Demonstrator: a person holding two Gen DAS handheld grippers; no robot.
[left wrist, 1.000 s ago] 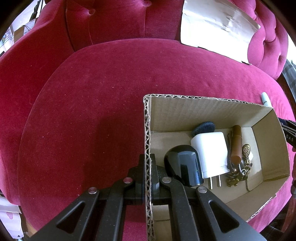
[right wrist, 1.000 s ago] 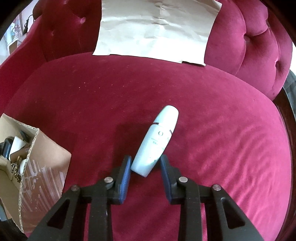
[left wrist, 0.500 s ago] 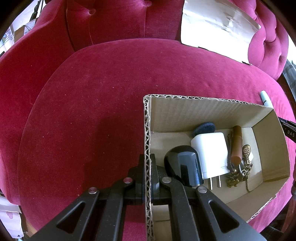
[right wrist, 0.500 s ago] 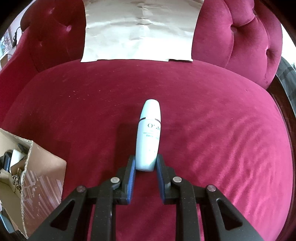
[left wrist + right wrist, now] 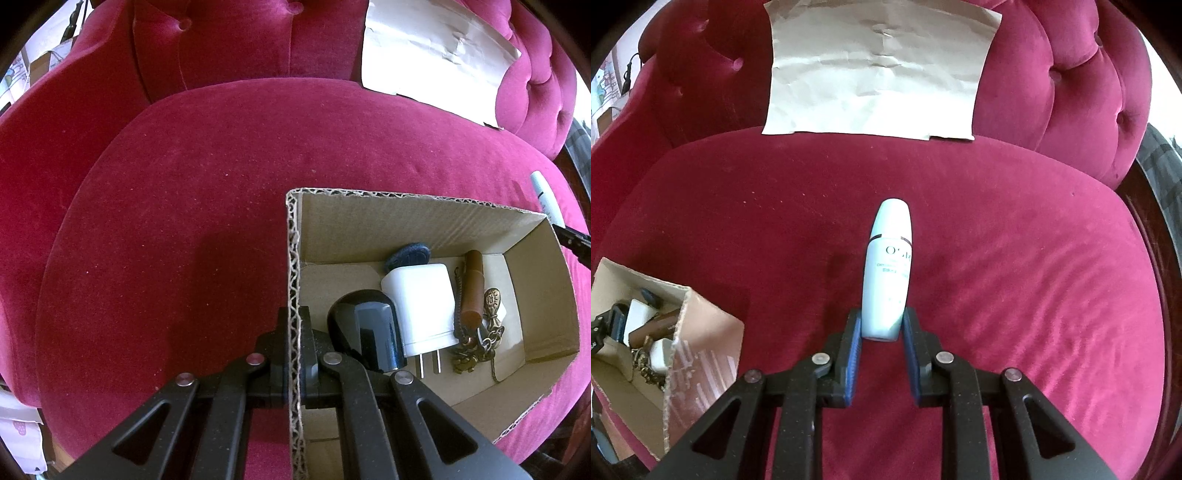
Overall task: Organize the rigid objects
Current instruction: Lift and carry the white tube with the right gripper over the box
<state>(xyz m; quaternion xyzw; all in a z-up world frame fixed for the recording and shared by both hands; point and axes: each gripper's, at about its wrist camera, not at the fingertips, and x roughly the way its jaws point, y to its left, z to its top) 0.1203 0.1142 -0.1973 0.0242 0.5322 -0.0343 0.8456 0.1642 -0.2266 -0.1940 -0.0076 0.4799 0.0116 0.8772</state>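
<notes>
Already my right jaws pinched the bottle (image 5: 886,273) by its base, its long axis pointing straight ahead; the box (image 5: 701,332) lay well to its left, its wall clamped in my left jaws.

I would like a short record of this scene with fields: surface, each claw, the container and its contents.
surface: red velvet sofa seat
left claw: shut on the near wall of the open brown cardboard box
right claw: shut on the base of the pale blue-white plastic bottle
box contents: white plug charger, glossy black rounded device, brown cylinder, brass chain trinket, dark blue pad
against backrest: creased beige paper sheet
</notes>
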